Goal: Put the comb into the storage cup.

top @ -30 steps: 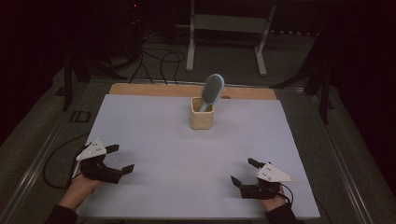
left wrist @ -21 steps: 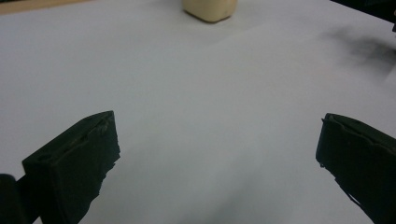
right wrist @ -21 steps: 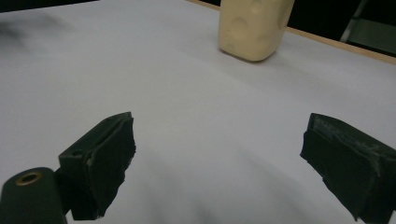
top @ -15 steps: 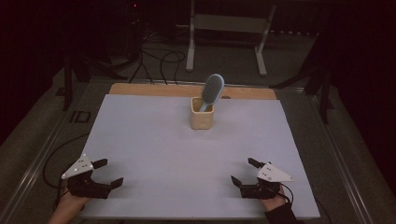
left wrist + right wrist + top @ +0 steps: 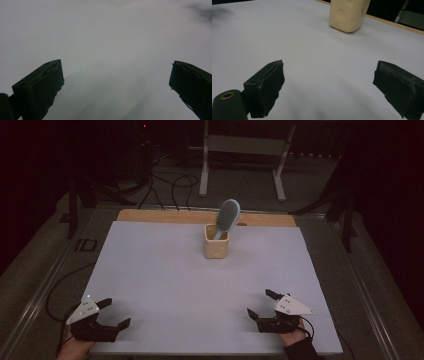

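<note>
At the near left corner of the white table sheet (image 5: 165, 280) the left gripper (image 5: 116, 313) sits low over the surface, jaws spread wide with nothing between them. Toward the far middle stands a cream cup (image 5: 216, 247), upright, with a blue hairbrush (image 5: 227, 216) leaning out of it. Near the front right edge the right gripper (image 5: 260, 303) rests, jaws likewise wide apart and empty

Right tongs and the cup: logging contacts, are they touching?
Apart. The high view shows bare mat between the right tongs and the cup, which stands far up the table.
</note>
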The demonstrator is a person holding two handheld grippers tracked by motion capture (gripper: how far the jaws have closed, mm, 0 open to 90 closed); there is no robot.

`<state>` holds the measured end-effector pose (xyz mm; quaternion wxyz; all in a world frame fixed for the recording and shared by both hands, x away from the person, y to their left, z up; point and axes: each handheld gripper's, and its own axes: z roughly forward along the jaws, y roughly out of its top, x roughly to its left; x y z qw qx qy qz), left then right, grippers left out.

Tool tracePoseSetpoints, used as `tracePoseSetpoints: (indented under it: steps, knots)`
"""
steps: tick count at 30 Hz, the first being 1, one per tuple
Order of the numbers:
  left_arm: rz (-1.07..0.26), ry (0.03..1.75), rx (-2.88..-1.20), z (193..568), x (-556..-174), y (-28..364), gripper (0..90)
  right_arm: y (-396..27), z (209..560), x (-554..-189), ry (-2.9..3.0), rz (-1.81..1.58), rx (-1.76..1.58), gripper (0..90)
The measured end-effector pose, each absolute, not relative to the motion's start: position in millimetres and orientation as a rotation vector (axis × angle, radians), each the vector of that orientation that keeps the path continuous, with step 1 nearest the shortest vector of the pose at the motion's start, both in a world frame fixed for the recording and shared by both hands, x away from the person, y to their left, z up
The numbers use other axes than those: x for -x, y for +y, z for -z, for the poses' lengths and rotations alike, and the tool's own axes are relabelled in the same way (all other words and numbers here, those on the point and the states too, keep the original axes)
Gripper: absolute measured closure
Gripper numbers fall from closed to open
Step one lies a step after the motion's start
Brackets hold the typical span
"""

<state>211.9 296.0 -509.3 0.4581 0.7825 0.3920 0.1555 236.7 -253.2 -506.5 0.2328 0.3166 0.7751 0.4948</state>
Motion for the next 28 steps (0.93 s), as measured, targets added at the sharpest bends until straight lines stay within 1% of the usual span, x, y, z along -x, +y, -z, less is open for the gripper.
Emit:
tracePoseSetpoints:
  steps: [6, 13, 28]
  knots:
    - [-0.402, 0.986, -1.933, 512.9, -210.7, 293.0, 0.0, -252.1, 506.1, -236.6, 2.136, -1.361, -0.858, 9.1]
    - [-0.424, 1.010, -1.892, 511.5, -209.2, 296.0, 0.0, -251.4, 506.7, -237.6, 2.141, -1.357, -0.858, 9.1]
    - [-0.408, 1.015, -1.883, 511.6, -209.3, 296.5, 0.0, -251.0, 507.1, -238.4, 2.144, -1.355, -0.860, 9.1]
